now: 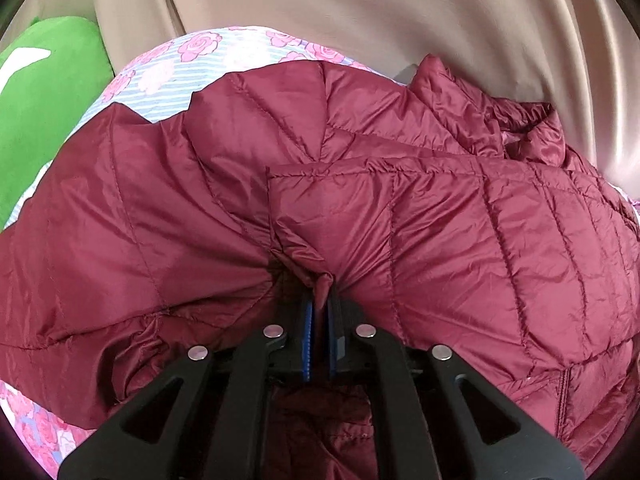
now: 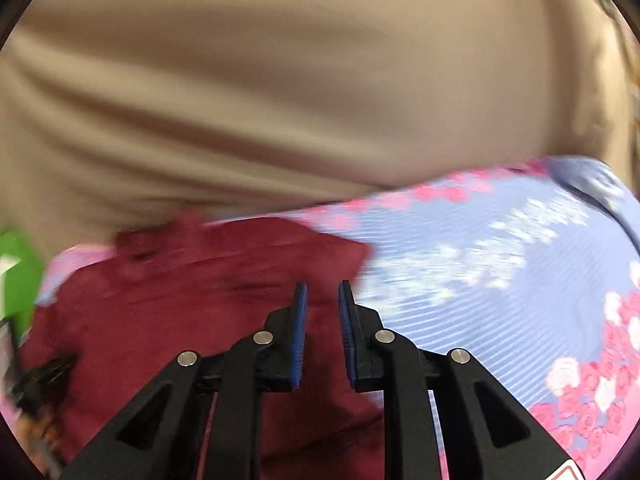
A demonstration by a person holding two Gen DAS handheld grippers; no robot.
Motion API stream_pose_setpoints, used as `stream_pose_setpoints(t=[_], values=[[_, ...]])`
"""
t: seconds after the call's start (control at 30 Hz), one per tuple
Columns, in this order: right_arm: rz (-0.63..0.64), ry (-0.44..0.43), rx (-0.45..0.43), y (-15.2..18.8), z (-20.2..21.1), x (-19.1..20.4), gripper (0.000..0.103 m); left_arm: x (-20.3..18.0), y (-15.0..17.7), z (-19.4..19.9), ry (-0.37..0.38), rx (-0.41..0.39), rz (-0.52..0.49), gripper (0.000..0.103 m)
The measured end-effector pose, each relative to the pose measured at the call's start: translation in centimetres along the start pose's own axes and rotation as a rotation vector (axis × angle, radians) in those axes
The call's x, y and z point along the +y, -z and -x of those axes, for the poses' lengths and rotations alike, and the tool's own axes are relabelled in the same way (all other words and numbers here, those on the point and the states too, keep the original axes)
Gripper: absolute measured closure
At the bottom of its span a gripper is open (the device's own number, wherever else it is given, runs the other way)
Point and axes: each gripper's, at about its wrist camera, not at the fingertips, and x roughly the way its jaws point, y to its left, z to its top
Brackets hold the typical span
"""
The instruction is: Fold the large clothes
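A maroon quilted puffer jacket [image 1: 440,208] lies spread over a floral bedsheet [image 1: 192,64]. My left gripper [image 1: 320,300] is shut on a pinch of the jacket's fabric near its lower middle, with folds bunching at the blue pads [image 1: 308,320]. In the right wrist view, blurred by motion, the jacket [image 2: 180,300] lies to the left and ahead. My right gripper [image 2: 322,292] is open and empty, held above the jacket's right edge where it meets the sheet [image 2: 500,280].
A green cushion [image 1: 44,100] sits at the far left; it also shows in the right wrist view [image 2: 16,276]. A beige curtain [image 1: 360,12] hangs behind the bed, also in the right wrist view [image 2: 280,80]. A dark object [image 2: 40,384] shows at the lower left.
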Motion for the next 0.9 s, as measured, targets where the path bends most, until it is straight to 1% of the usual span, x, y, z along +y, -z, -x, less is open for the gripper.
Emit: stream_pose_setpoints(t=[0.03,0.07,0.1,0.13,0.17,0.2,0.27,0.3,0.33,0.37,0.47,0.5,0.53,0.57,0.6,0.63,0.7,0.73,0.8,0.9], values=[[0.054,-0.047,0.043,0.6,-0.2,1.3,0.092,0.0,0.0,-0.1,0.002,0.000,0.000,0.098],[0.093,-0.052,0.076,1.1,-0.7,1.9,0.097,-0.1,0.1,-0.2,0.003,0.000,0.001,0.098],[0.150,-0.015,0.125,2.1,-1.9,2.6,0.098,0.1,0.2,-0.1,0.006,-0.001,0.004,0.098],[0.180,0.051,0.162,3.0,-3.1,2.4,0.101,0.5,0.3,-0.1,0.010,-0.001,0.009,0.098],[0.173,0.100,0.190,3.6,-4.2,1.4,0.103,0.5,0.4,-0.2,0.016,-0.002,0.016,0.094],[0.137,0.112,0.200,3.9,-4.5,0.2,0.103,1.2,0.5,-0.1,0.027,-0.002,0.021,0.093],[0.022,0.098,0.207,3.7,-4.6,-2.2,0.103,1.2,0.5,-0.1,0.035,-0.002,0.021,0.090],[-0.039,0.111,0.222,3.4,-4.3,-3.3,0.103,0.9,0.5,-0.2,0.029,-0.002,0.015,0.090],[-0.067,0.132,0.230,3.2,-4.1,-3.8,0.103,0.8,0.5,-0.3,0.020,-0.001,0.007,0.090],[-0.071,0.128,0.229,3.0,-3.9,-3.6,0.102,1.1,0.6,-0.1,0.015,-0.001,0.002,0.090],[0.000,0.059,0.204,2.9,-2.6,-1.8,0.102,1.2,0.2,0.1,-0.001,-0.002,-0.013,0.090],[0.047,0.072,0.212,3.2,-3.0,-1.2,0.102,1.3,0.0,0.0,-0.001,-0.002,-0.012,0.090],[0.085,0.119,0.248,3.8,-4.0,-1.1,0.102,1.3,0.0,0.0,0.003,-0.003,-0.010,0.090],[0.088,0.153,0.287,4.5,-5.1,-1.6,0.103,1.1,0.1,0.0,0.007,-0.004,-0.008,0.087],[0.060,0.146,0.296,4.7,-5.1,-2.2,0.103,1.2,0.2,0.2,0.013,-0.006,-0.007,0.087],[0.024,0.133,0.288,4.7,-4.6,-3.0,0.103,1.4,0.4,0.5,0.012,-0.006,-0.008,0.087],[-0.021,0.136,0.246,3.0,-3.9,-3.0,0.103,1.2,0.4,0.5,0.007,-0.002,-0.014,0.086],[-0.032,0.122,0.215,1.8,-3.6,-2.7,0.098,1.2,0.3,0.5,0.004,-0.001,-0.016,0.086],[-0.033,0.086,0.180,-0.4,-3.6,-1.4,0.096,1.0,0.3,0.4,-0.003,0.000,-0.024,0.086],[-0.003,0.040,0.154,-2.9,-5.3,0.5,0.096,0.9,0.3,0.4,-0.004,0.001,-0.027,0.086]])
